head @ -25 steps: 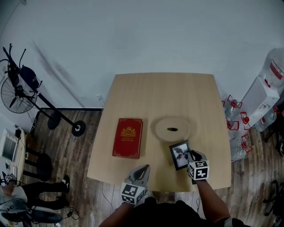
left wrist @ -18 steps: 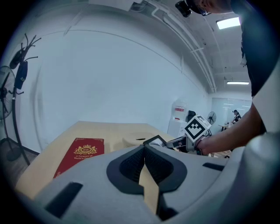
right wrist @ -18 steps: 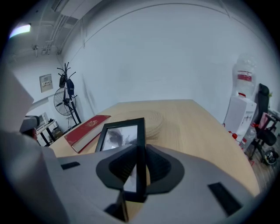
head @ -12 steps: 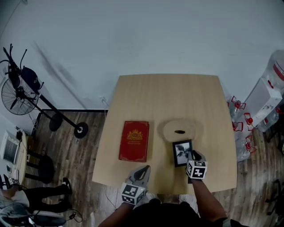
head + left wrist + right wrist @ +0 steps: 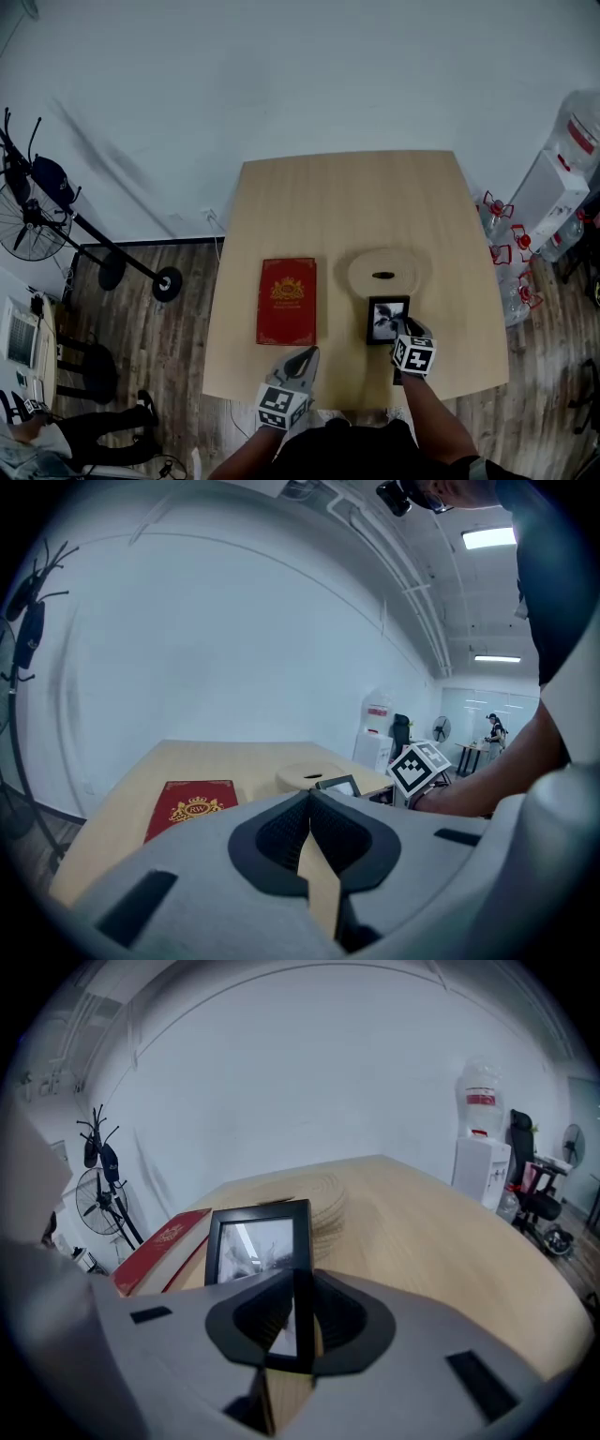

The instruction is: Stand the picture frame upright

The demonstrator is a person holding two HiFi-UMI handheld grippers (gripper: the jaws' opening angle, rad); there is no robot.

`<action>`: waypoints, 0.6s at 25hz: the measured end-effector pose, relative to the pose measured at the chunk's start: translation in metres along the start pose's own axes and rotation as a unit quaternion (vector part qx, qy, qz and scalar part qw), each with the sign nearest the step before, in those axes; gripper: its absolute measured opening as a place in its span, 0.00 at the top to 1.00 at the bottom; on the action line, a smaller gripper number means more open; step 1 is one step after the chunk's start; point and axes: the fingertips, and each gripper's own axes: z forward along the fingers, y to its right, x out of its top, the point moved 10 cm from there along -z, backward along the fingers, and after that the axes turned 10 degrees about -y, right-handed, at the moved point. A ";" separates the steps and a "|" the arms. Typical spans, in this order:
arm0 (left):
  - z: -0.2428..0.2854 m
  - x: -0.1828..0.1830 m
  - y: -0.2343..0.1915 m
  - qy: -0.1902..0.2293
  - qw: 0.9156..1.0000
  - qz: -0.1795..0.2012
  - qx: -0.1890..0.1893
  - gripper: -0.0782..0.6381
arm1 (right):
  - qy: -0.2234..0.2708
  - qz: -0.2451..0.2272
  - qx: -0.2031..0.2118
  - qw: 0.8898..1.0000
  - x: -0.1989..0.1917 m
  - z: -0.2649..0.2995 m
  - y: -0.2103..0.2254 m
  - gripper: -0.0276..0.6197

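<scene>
The right gripper (image 5: 298, 1324) has its jaws closed part-way on the right-hand edge of the picture frame (image 5: 258, 1251), the black moulding pinched between the pads near its lower corner. The frame's glazed face, a grey-and-white print, shows both to the gripper's own camera and to the head camera, so it leans back rather than lying flat. Whether its bottom edge touches the wood cannot be told. In the head view the frame (image 5: 386, 319) sits just on the near side of a round tan disc (image 5: 387, 274) with a small dark mark at its centre. It lies well right of a red book (image 5: 287, 300) that rests flat with its gold crest upward.

The left gripper (image 5: 308, 794) hovers at the near edge with its fingertips meeting and nothing between them.

All of this is on a pale wooden table (image 5: 347, 197) set against a white wall. The floor (image 5: 178, 337) is dark wood planking. A standing fan (image 5: 28, 206) is at the left, and a white water dispenser (image 5: 553, 187) stands at the right, with clear jugs (image 5: 497, 234) on the floor beside it. A person's legs (image 5: 94, 445) show at the lower left.
</scene>
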 end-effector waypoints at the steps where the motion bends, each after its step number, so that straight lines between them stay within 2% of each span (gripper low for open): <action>1: -0.002 0.000 -0.003 0.000 1.000 0.002 0.000 0.89 | -0.001 -0.002 -0.004 1.000 0.000 0.000 0.000 0.86; 7: -0.012 -0.004 -0.013 -0.018 1.000 -0.004 -0.005 0.89 | -0.010 -0.016 0.004 1.000 0.003 -0.007 0.002 0.83; 15: -0.003 0.000 0.002 -0.004 1.000 0.009 -0.016 0.89 | 0.045 -0.063 0.036 0.996 0.018 -0.062 0.011 0.81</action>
